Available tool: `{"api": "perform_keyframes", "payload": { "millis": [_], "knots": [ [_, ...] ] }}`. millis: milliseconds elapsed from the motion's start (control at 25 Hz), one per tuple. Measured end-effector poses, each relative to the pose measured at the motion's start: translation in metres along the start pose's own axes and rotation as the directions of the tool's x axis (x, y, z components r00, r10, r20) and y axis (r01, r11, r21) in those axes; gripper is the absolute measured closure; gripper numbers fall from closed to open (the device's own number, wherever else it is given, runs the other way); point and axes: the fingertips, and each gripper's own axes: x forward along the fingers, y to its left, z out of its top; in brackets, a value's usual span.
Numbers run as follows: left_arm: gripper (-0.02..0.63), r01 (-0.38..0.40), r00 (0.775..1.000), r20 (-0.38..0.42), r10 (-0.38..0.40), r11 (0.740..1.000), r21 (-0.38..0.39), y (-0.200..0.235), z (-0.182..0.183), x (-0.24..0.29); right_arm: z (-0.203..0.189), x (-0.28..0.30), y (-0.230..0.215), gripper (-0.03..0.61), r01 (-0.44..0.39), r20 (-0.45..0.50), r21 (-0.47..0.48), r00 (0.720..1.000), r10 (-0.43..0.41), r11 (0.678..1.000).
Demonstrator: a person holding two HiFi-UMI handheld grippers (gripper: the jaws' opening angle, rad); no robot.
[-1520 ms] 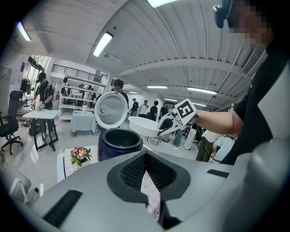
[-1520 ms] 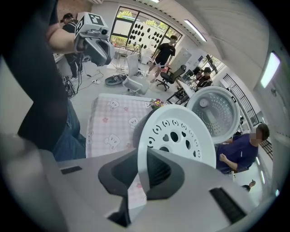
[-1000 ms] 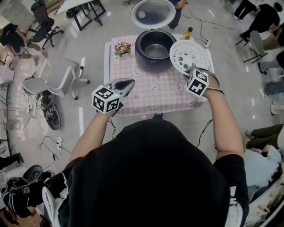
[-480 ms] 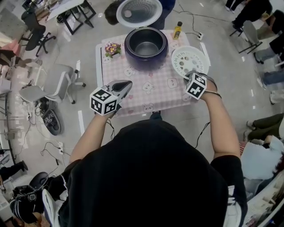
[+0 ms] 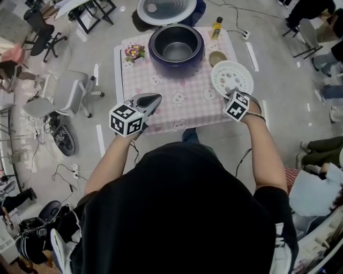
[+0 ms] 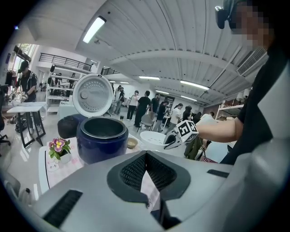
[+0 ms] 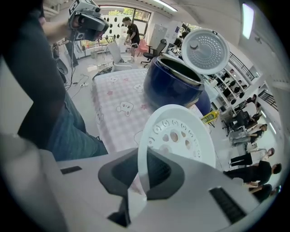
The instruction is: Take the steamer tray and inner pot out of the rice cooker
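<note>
The dark blue rice cooker [image 5: 177,51] stands at the table's far side with its lid [image 5: 165,9] up; the grey inner pot [image 5: 177,51] sits inside it. The white perforated steamer tray [image 5: 232,78] is out of the cooker, above the table's right edge. My right gripper [image 5: 232,93] is shut on its near rim, and in the right gripper view the tray [image 7: 179,136] stands tilted on edge between the jaws. My left gripper [image 5: 146,103] hovers over the table's front left, shut and empty, its tips [image 6: 146,158] pointing at the cooker [image 6: 102,138].
A pink checked cloth covers the table [image 5: 161,99]. A small flowerpot [image 5: 134,52] stands left of the cooker. A small bowl [image 5: 217,58] and a yellow bottle [image 5: 216,28] are at the back right. Office chairs [image 5: 64,96] and cables lie on the floor at left.
My right gripper has carried the steamer tray away from the cooker, rightward and lower, out to the table's right edge. The left gripper has drifted slightly.
</note>
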Motion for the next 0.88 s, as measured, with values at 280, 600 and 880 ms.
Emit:
{"api": "perform_keyframes", "payload": {
  "millis": [280, 600, 880],
  "knots": [
    [0.592, -0.003, 1.000, -0.026, 0.003, 1.000, -0.019, 0.000, -0.009, 0.008, -0.019, 0.042, 0.008, 0.545, 0.001, 0.020, 0.052, 1.000, -0.002, 0.999],
    [0.592, -0.003, 0.999, -0.052, 0.002, 1.000, -0.022, 0.001, -0.015, 0.021, -0.032, 0.081, 0.012, 0.545, 0.020, 0.020, 0.066, 1.000, -0.021, 0.998],
    [0.592, 0.004, 0.997, -0.082, -0.006, 1.000, -0.031, 0.003, -0.019, 0.031, -0.042, 0.106, 0.018, 0.545, 0.008, -0.001, 0.096, 1.000, -0.008, 0.995]
  ]
}}
